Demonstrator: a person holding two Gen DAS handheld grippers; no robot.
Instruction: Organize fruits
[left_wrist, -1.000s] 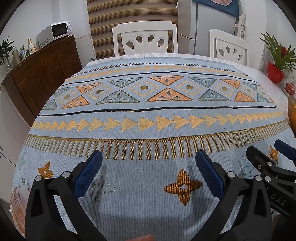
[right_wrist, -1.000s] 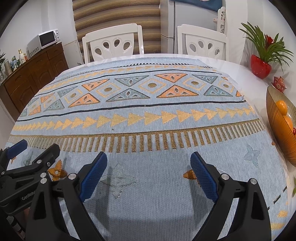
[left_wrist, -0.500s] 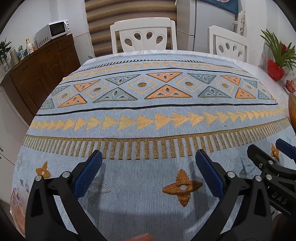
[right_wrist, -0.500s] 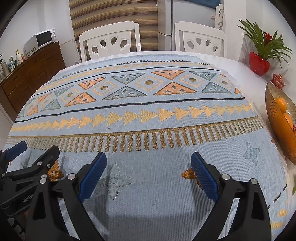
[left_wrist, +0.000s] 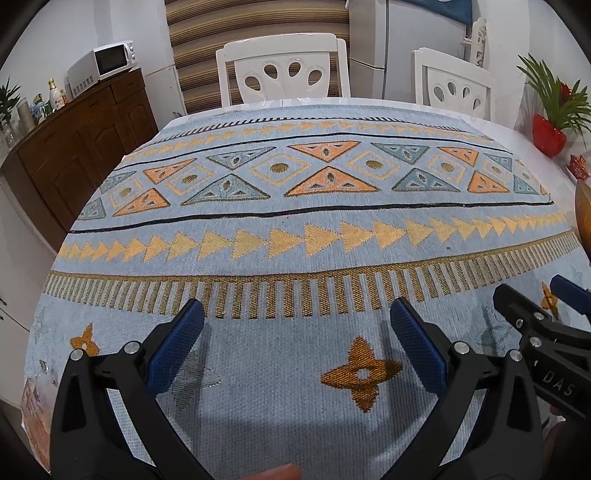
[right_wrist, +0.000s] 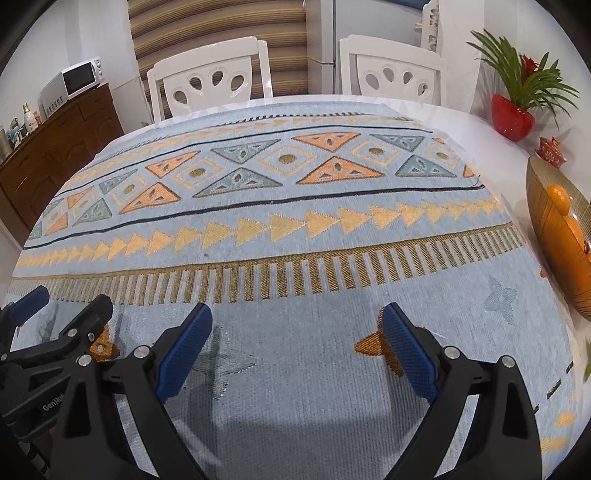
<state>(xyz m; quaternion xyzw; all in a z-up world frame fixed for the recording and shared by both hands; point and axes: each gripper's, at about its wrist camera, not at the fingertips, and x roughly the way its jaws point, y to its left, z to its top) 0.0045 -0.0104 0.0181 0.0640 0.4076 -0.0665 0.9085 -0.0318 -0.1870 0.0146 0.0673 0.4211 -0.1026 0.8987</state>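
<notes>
Over tablecloth, both claws wide, empty.

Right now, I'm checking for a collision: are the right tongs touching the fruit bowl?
Apart. The right wrist view shows the right tongs open over the tablecloth, with bare cloth between them and the fruit bowl at the right edge.

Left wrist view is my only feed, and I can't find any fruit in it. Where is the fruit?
Observer: The right wrist view shows orange fruits sitting in a golden bowl at the table's right edge.
Operator: Are the right tongs carrying anything?
Observer: No. The right tongs are open, with only the tablecloth between the fingers.
</notes>
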